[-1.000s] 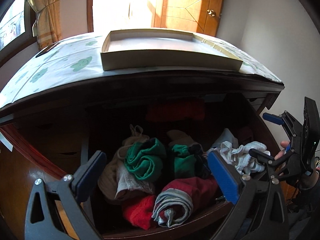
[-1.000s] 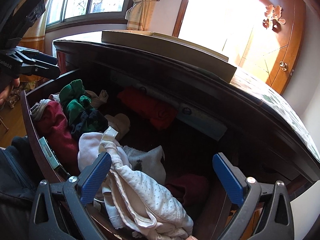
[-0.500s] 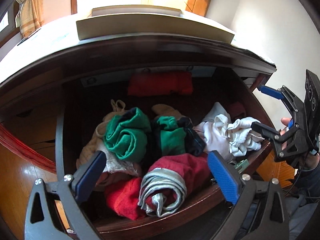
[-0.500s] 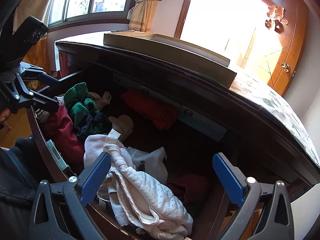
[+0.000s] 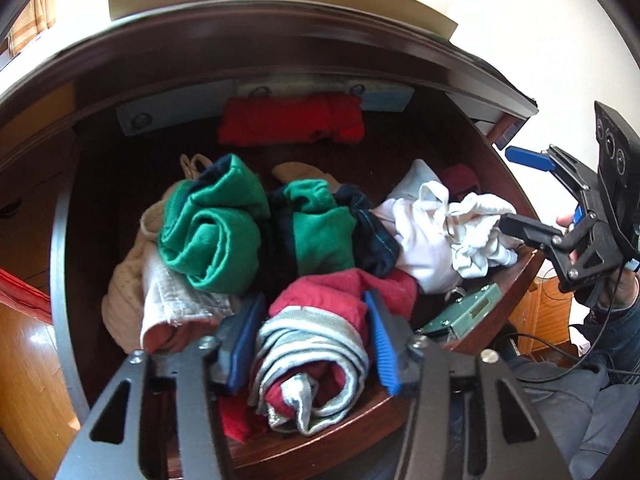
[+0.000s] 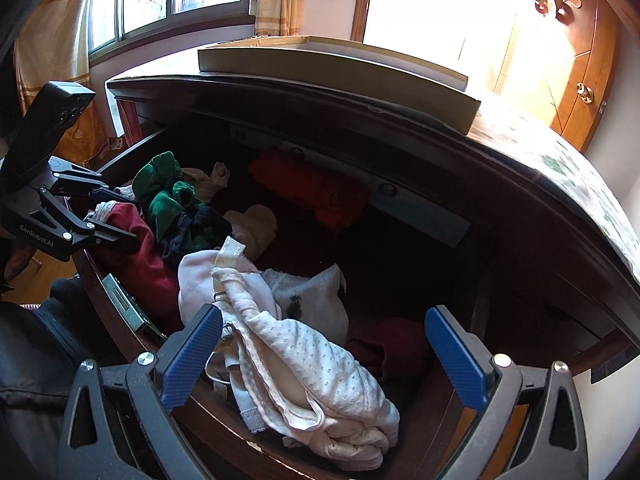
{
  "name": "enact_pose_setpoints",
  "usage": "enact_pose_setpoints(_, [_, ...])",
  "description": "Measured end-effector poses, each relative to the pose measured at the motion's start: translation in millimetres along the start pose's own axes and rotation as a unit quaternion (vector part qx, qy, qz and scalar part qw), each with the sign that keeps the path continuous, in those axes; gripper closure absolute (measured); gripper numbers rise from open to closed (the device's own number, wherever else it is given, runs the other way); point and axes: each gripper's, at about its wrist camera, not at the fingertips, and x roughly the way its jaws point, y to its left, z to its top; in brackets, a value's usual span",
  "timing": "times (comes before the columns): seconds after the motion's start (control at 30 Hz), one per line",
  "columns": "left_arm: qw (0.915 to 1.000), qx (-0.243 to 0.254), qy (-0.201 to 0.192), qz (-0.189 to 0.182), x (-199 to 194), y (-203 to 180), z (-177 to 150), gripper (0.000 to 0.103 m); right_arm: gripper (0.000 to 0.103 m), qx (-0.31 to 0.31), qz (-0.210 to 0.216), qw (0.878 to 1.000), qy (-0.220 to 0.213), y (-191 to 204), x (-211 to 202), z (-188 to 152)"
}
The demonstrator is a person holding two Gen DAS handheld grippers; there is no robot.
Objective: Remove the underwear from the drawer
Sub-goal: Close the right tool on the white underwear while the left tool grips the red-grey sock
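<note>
The dark wooden drawer [image 5: 60, 240] stands open, full of rolled clothes. My left gripper [image 5: 312, 344] is shut on a rolled red underwear with a grey striped waistband [image 5: 316, 344] at the drawer's front edge; it also shows in the right wrist view [image 6: 136, 248]. Green rolls [image 5: 212, 228] and a red folded piece [image 5: 292, 120] lie behind it. My right gripper [image 6: 324, 356] is open over a white dotted garment [image 6: 312, 368] at the drawer's right front, apart from it. In the left wrist view the right gripper [image 5: 524, 192] sits by the white pile [image 5: 444, 232].
A flat cardboard box [image 6: 332, 68] lies on the dresser top above the drawer. A metal lock plate [image 5: 464, 312] sits on the drawer front. A dark red piece [image 6: 392, 344] lies in the drawer's right corner. Wooden floor [image 5: 24, 344] lies to the left.
My left gripper has dropped into the drawer and closed its fingers on the red and grey roll. My right gripper has stayed open above the white garment, shifting only slightly.
</note>
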Motion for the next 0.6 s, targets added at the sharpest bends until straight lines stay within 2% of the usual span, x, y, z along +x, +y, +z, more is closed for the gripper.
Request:
enact_pose_setpoints(0.13, [1.0, 0.006, -0.007, -0.002, -1.6, -2.3, -0.7, 0.068, 0.006, 0.001, 0.013, 1.0, 0.02, -1.7, 5.0, -1.3])
enact_pose_setpoints(0.2, [0.9999, 0.012, -0.009, 0.001, -3.3, -3.5, -1.8, 0.072, 0.017, -0.001, 0.022, 0.999, 0.025, -0.5, 5.7, -2.1])
enact_pose_setpoints(0.37, [0.9996, 0.02, -0.019, 0.006, -6.0, -6.5, -2.6, 0.079, 0.028, -0.002, 0.039, 0.998, 0.045, 3.0, 11.5, -2.5])
enact_pose_setpoints(0.47, [0.9994, 0.022, -0.028, 0.004, -9.8, -7.1, -2.5, 0.082, 0.052, -0.001, 0.06, 0.996, 0.072, 4.4, 20.4, -4.4])
enact_pose_setpoints(0.53, [0.9991, 0.026, -0.033, 0.004, -12.8, -8.1, -3.1, 0.083, 0.06, -0.007, 0.064, 0.995, 0.074, 6.4, 20.6, -6.5])
enact_pose_setpoints(0.6, [0.9988, 0.03, -0.04, 0.003, -16.0, -9.5, -3.2, 0.084, 0.074, -0.008, 0.071, 0.995, 0.068, 7.0, 16.9, -7.6])
